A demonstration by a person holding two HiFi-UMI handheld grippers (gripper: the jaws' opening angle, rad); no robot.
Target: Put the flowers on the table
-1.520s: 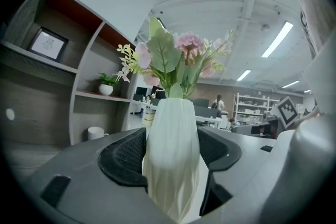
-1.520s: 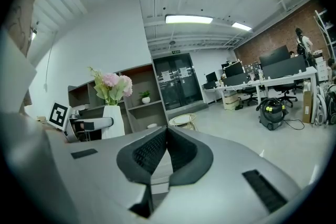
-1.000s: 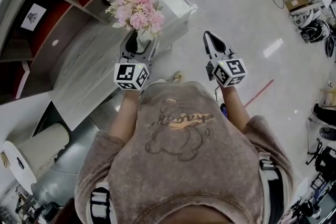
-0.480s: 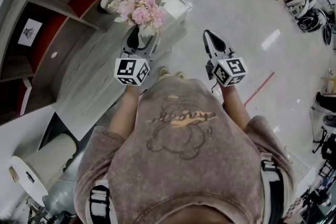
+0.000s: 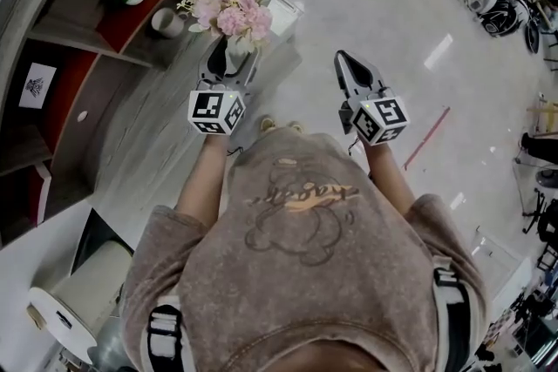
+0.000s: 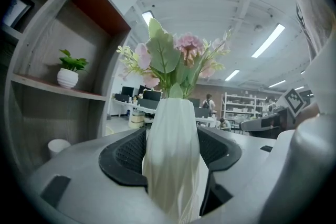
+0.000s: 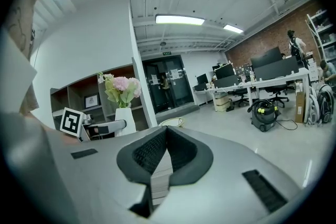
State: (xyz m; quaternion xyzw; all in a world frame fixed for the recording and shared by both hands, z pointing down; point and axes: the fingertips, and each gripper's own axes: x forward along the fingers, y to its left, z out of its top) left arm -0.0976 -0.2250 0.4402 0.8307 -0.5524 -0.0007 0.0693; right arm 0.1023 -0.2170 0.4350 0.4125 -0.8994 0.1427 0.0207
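Firmly closed on the body of a white ribbed vase (image 6: 173, 128), the left gripper (image 6: 173, 153) has one dark ridged pad against each side of it, and the vase stands upright between them. That grip reads only in the left gripper view, where the flowers (image 6: 178, 57), pink blooms among green leaves, rise straight out of the vase mouth. From the head view the blooms cover the vase almost entirely and show over the far end of the grey wood-grain table (image 5: 148, 126); whether the vase base touches it I cannot tell from any view. The left gripper view also shows a small potted plant (image 6: 71, 68) on a shelf (image 6: 52, 86) and a white cup (image 6: 58, 147) lower down. The right gripper (image 7: 167, 131) is held apart to the person's right over the pale floor (image 5: 392, 22), jaws pressed together with nothing between them. Its own view alone catches the vase side-on beside the left gripper's marker cube (image 7: 72, 120), and a vacuum cleaner (image 7: 265, 113) near office desks.
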